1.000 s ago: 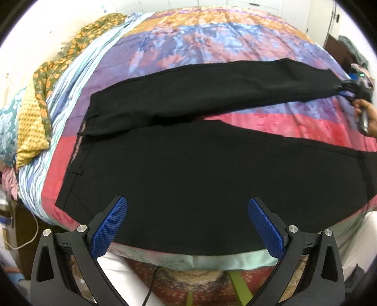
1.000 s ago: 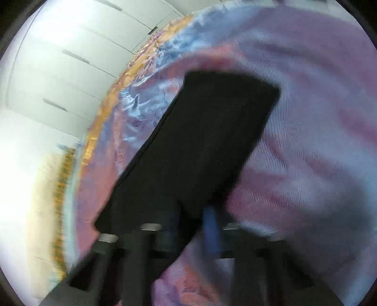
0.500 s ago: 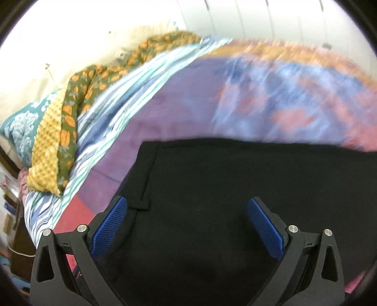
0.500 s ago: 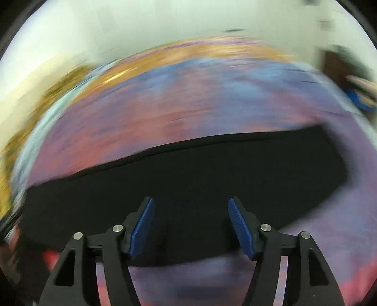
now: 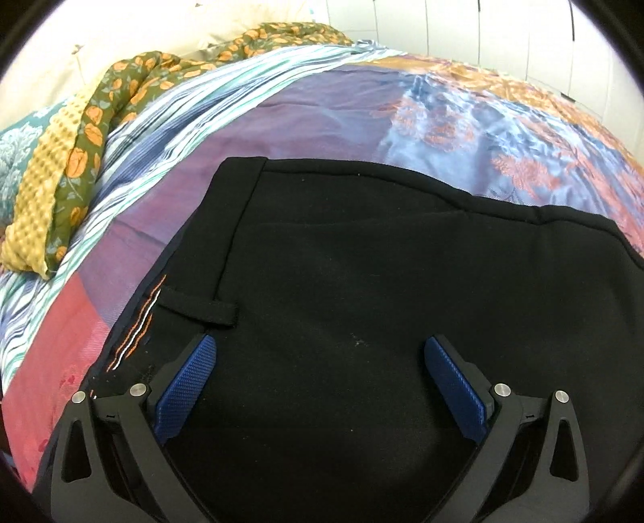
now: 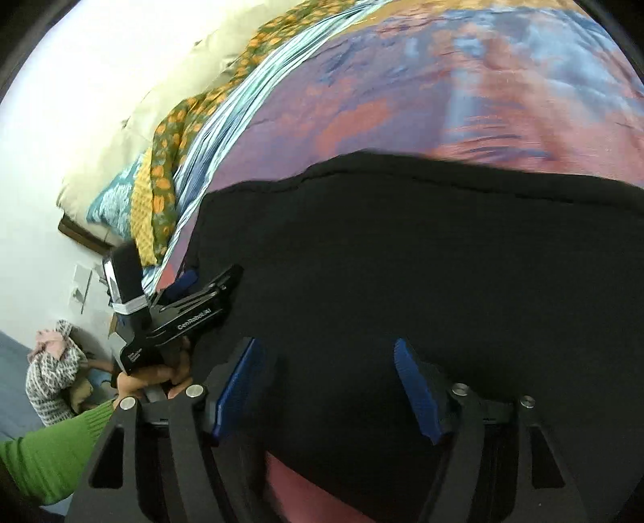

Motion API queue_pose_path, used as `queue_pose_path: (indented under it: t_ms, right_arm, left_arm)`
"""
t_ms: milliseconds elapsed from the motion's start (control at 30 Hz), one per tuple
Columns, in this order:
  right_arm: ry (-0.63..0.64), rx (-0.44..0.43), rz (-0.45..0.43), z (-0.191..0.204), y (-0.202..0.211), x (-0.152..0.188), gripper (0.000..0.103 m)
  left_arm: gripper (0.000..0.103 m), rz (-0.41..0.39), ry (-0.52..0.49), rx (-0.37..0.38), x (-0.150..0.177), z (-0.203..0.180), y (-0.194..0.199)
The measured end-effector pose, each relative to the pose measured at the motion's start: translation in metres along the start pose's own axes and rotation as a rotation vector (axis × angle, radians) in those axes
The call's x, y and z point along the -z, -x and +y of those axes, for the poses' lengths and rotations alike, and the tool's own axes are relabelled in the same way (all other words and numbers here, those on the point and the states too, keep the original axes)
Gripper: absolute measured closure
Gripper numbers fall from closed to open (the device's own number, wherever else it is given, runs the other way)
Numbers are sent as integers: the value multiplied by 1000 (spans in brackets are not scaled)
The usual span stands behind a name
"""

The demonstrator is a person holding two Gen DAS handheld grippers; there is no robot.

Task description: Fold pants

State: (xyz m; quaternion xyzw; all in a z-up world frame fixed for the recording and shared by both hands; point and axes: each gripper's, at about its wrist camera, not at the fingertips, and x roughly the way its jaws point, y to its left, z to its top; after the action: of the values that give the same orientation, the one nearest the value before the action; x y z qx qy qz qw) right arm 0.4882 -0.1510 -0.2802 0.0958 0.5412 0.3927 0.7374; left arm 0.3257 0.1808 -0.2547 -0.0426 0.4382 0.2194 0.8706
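Black pants [image 5: 362, 281] lie flat on a colourful bedspread [image 5: 342, 108], waistband with a belt loop [image 5: 197, 307] at the left. My left gripper [image 5: 318, 362] is open and empty, low over the waist end. In the right wrist view the pants [image 6: 422, 261] fill the middle, and my right gripper [image 6: 326, 374] is open and empty above them. The left gripper [image 6: 189, 305] also shows there at the left, held by a hand in a green sleeve, at the pants' waist edge.
A green and orange floral cloth [image 5: 100, 120] and a yellow textured cloth [image 5: 36, 193] lie along the bed's far left side. White wall panels [image 5: 503, 32] stand behind the bed. A patterned bundle [image 6: 52, 374] lies on the floor at the left.
My right gripper has let go of the pant leg and swung left toward the waist. My left gripper has moved in from the bed's edge to just over the waistband.
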Motion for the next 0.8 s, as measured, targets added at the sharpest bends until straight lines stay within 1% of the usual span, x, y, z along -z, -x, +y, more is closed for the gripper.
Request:
queue_pose_path:
  t_ms: [67,133,167,233,300,333,367,433,467,533,600,667,733,800]
  right_arm:
    - [-22,84,-29,-38,39,7,34]
    - [-74,149,-69,-80,81,15,36]
    - [-114,223,-105,-108,110,20,36]
    - [-181,340,-161,-152,157,32,36]
    - [-287,449,-219,-203,209,51,36]
    - [-338,502,-234,-223,229,61,36]
    - [-411,581,-256,-247,256,76,36]
    - [-523,713,-289,-275,296,98,36]
    - [-584,769,-322,-286,320,109,36]
    - [-642,801,-375,-295,350,118,35]
    - [-647,786,-395,-298,365,116,35]
    - [-607,775,-369,-298,364,104,35]
    - [-558,777,-316,-307,362,91,36]
    - [-502,767,-265,-312,352,78,37]
  left_arm:
    - [0,-3,2,2,0,0,-1]
    - [0,-5,-2,-3,0,-1,0]
    - [1,-6,-3,-5,0,-2,0]
    - [0,-7,-4,-7,0,-2,0]
    - [1,-7,-6,-9,0,-2,0]
    - [1,-7,-5,-8,0,-2,0]
    - [1,-7,-5,-8,0,-2,0]
    - [1,-9,-6,-10,0,-2,-1]
    - [1,-11,-6,-11,0,-2,-1]
    - [1,-15,-7,-15,0,-3,-1]
    - [1,-14,-11,-20,0,-3,-2]
    - [1,-14,-15,-26,0,-4,-2]
    - [1,-14,-17,-29,0,-4,-2]
    - [1,-15,-18,-31,1,-4,-3]
